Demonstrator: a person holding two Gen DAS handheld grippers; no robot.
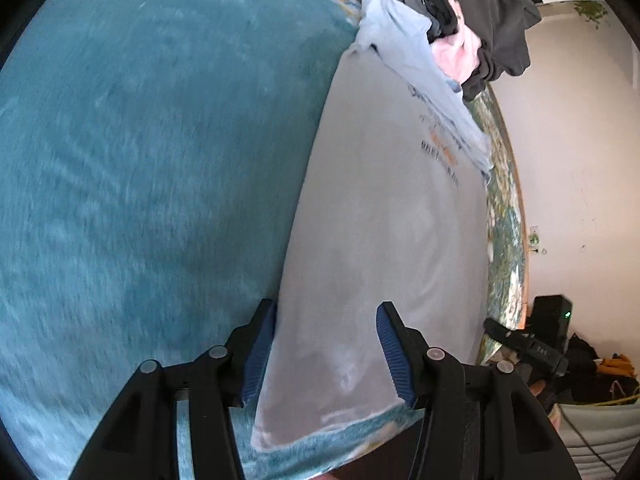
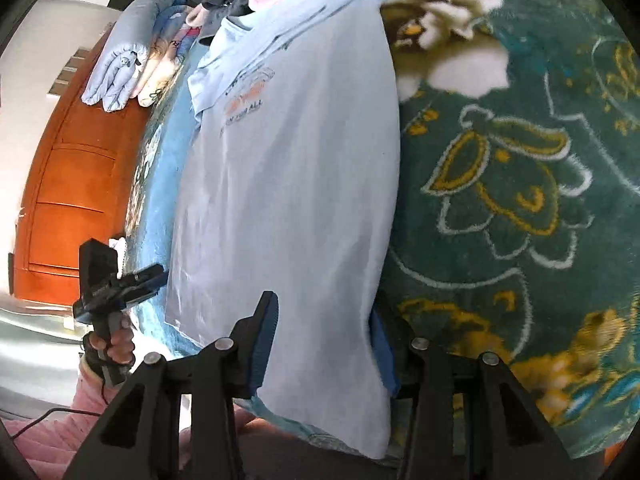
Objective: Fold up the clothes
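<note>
A pale blue T-shirt (image 1: 380,220) with an orange and dark print lies lengthwise on the bed, its hem nearest me. Over the hem's left corner, my left gripper (image 1: 327,308) stands with jaws apart; the shirt's left edge runs along its left pad (image 1: 260,356). At the hem's right side my right gripper (image 2: 326,304) also stands apart, with slack cloth across the gap and over its right finger. Neither pair of pads pinches the fabric. Each wrist view shows the other gripper: the left gripper (image 2: 158,276) in a hand (image 2: 116,340), the right gripper (image 1: 496,328).
A teal floral blanket (image 2: 520,160) covers the bed. A heap of dark, pink and blue clothes (image 1: 480,8) lies past the shirt's collar. Folded items (image 2: 132,52) sit near an orange wooden panel (image 2: 68,180). The bed's edge is just under my grippers.
</note>
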